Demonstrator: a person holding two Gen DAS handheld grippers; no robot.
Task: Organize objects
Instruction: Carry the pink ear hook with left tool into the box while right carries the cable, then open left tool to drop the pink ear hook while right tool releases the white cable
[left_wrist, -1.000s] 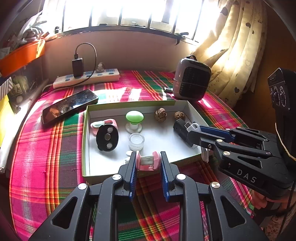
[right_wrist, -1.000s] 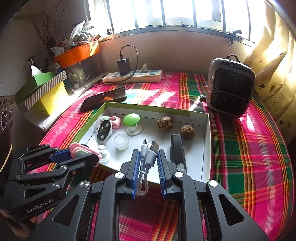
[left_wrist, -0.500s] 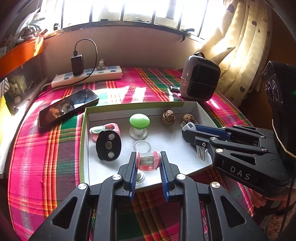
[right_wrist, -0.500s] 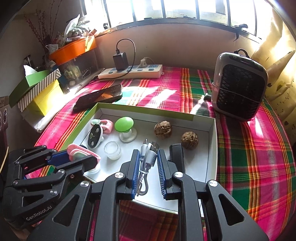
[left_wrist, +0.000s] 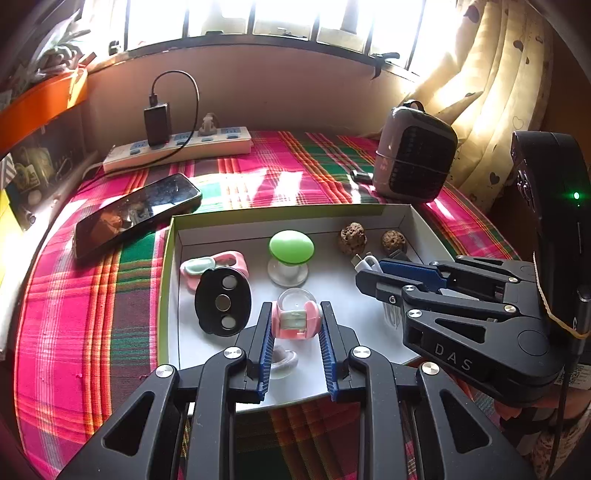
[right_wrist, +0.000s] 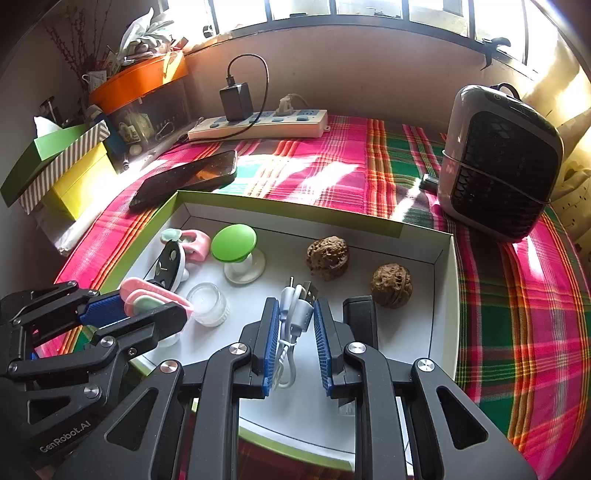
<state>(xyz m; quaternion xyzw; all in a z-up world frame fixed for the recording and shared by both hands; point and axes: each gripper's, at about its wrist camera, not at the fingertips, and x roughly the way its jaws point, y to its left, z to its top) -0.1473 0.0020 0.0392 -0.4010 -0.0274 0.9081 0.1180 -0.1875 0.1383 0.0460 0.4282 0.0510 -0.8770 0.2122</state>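
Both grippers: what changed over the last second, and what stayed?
Both grippers moved forward over the white tray. The left gripper still clamps the pink clip; the right gripper still clamps the white USB cable. Nothing released; tray contents unchanged.

Sunlit barred window (left_wrist: 258, 18), cream heart-print curtain (left_wrist: 491, 92), plaid-clothed table (right_wrist: 517, 295) below a beige wall (right_wrist: 369, 74)

Pink clip (left_wrist: 294, 319), white cable (right_wrist: 295, 314) above tray (left_wrist: 168, 295)
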